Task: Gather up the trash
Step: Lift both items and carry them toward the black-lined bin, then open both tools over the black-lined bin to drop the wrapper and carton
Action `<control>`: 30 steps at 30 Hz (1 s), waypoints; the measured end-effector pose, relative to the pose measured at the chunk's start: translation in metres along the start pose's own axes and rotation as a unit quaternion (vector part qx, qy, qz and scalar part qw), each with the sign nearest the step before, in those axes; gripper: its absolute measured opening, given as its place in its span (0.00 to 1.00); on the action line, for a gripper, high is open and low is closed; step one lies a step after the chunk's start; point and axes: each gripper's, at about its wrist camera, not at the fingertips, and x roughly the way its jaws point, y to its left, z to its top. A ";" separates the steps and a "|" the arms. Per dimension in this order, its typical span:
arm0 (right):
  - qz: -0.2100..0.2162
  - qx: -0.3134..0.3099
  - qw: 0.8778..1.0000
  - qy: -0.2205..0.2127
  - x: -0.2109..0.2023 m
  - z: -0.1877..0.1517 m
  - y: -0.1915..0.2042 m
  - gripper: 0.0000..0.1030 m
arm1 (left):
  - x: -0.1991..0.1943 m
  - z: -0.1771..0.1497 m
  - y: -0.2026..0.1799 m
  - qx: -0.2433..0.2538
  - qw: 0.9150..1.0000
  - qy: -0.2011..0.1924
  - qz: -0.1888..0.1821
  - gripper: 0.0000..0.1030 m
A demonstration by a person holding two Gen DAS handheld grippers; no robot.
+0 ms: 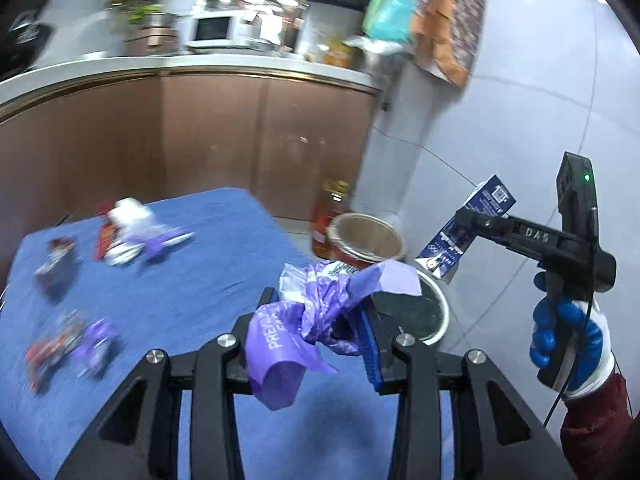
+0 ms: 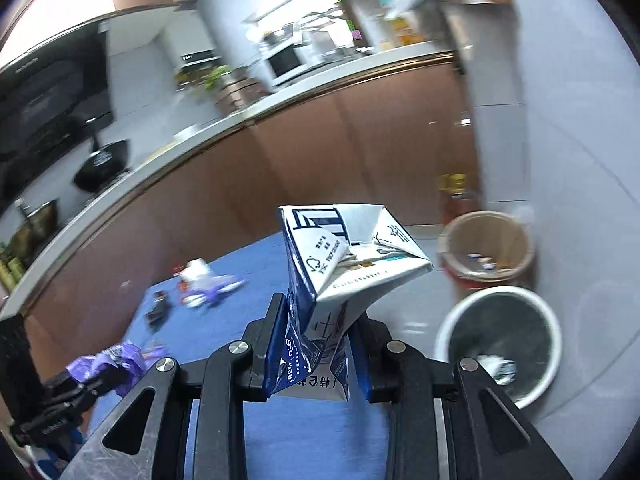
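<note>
- a kitchen counter (image 1: 192, 65) with a pale top ran across the background, over brown cabinet doors (image 1: 224, 136).
- a white microwave (image 1: 212, 30) stood on the counter, beside blurred jars and green leaves (image 2: 214, 76).
- a black wok (image 2: 102, 166) sat on the counter in the right wrist view, under a dark range hood (image 2: 52, 92).
- an orange patterned cloth (image 1: 448, 20) and a teal bag (image 1: 390, 12) hung on the wall at the counter's end.
- a bottle of amber liquid with a yellow cap (image 1: 330, 216) stood on the pale tiled floor (image 1: 520, 120) near the cabinet corner.
- a blue cloth (image 1: 192, 280) covered the table.
</note>
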 end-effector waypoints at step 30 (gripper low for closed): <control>-0.192 0.145 0.968 0.072 0.113 -0.042 -0.241 0.40 | 0.377 0.044 -0.171 -0.003 0.972 0.199 -0.126 0.45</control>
